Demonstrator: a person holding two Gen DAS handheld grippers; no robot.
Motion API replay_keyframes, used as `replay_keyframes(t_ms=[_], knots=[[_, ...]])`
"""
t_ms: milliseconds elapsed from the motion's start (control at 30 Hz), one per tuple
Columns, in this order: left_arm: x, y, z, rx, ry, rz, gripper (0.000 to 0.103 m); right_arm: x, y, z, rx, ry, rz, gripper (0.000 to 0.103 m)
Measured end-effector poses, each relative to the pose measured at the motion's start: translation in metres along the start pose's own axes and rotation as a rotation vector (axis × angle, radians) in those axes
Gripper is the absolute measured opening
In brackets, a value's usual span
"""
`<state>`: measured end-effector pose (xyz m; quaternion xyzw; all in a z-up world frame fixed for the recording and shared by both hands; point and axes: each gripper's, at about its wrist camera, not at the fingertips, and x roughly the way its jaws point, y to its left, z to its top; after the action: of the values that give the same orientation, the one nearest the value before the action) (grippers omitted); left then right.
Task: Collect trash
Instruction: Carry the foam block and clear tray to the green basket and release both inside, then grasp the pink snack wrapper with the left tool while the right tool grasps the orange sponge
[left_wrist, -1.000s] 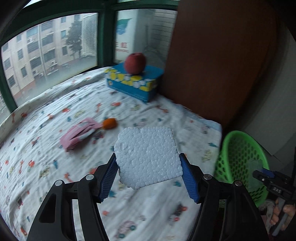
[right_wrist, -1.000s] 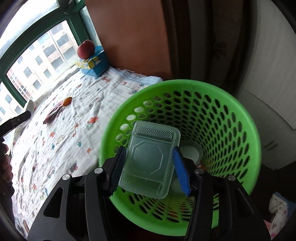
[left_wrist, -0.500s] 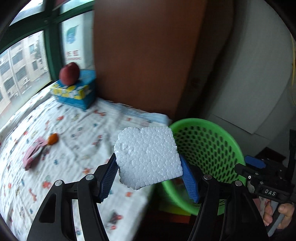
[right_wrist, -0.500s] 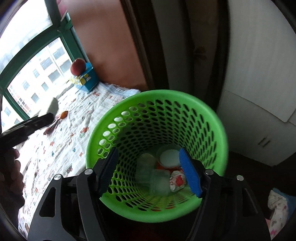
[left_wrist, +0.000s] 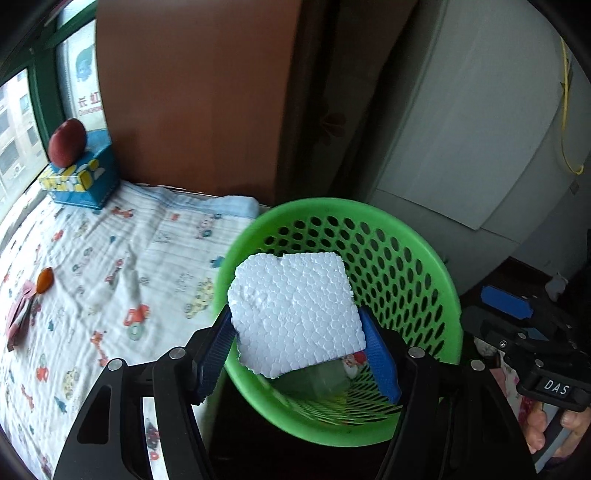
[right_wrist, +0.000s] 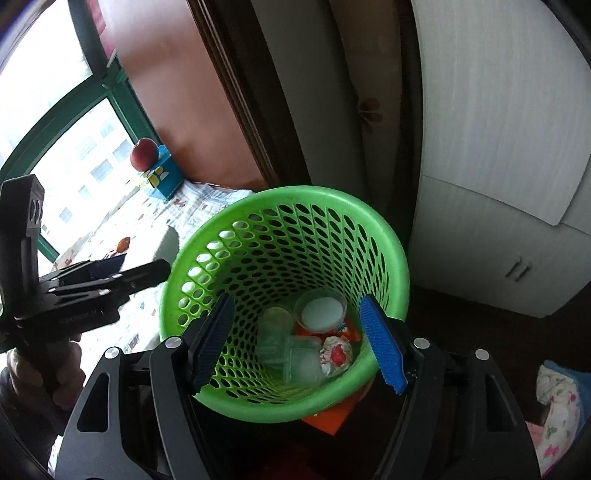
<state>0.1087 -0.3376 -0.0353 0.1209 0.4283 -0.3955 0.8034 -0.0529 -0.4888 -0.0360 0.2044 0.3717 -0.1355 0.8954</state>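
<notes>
My left gripper (left_wrist: 299, 354) is shut on a white styrofoam piece (left_wrist: 295, 310) and holds it over the near rim of the green mesh trash basket (left_wrist: 413, 266). My right gripper (right_wrist: 297, 343) is open and empty above the same basket (right_wrist: 384, 236). Inside the basket lie a clear plastic tray (right_wrist: 295, 358), a clear cup with a white lid (right_wrist: 320, 314) and a crumpled red-and-white wrapper (right_wrist: 335, 355). The left gripper also shows at the left of the right wrist view (right_wrist: 110, 275).
A bed with a printed sheet (left_wrist: 92, 266) lies left of the basket. On it are a pink wrapper (left_wrist: 18, 317), a small orange thing (left_wrist: 45, 280) and a blue box (left_wrist: 83, 181) with a red apple (left_wrist: 67, 142). A brown headboard and white cabinets stand behind.
My right gripper opened and dropped the clear plastic tray into the basket. My left gripper carried the styrofoam from over the bed to over the basket.
</notes>
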Motion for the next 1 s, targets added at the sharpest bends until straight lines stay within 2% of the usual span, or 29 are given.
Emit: replay_keyframes(t_ms=[67, 267, 467, 733, 1000], knots=[[0.002, -0.004, 0.000, 0.001, -0.001, -0.011, 0.075, -0.001, -0.001, -0.001, 0.005, 0.000, 0.004, 0.070], [-0.004, -0.008, -0.004, 0.027, -0.024, -0.003, 0.076, -0.002, -0.001, -0.001, 0.005, -0.003, 0.009, 0.070], [-0.022, 0.015, -0.008, 0.013, -0.057, 0.052, 0.076, 0.002, 0.012, 0.001, -0.018, 0.003, 0.027, 0.072], [-0.050, 0.078, -0.018, -0.069, -0.084, 0.157, 0.076, 0.015, 0.050, 0.009, -0.078, 0.023, 0.073, 0.073], [-0.070, 0.169, -0.026, -0.156, -0.089, 0.289, 0.076, 0.035, 0.103, 0.020, -0.155, 0.048, 0.134, 0.074]])
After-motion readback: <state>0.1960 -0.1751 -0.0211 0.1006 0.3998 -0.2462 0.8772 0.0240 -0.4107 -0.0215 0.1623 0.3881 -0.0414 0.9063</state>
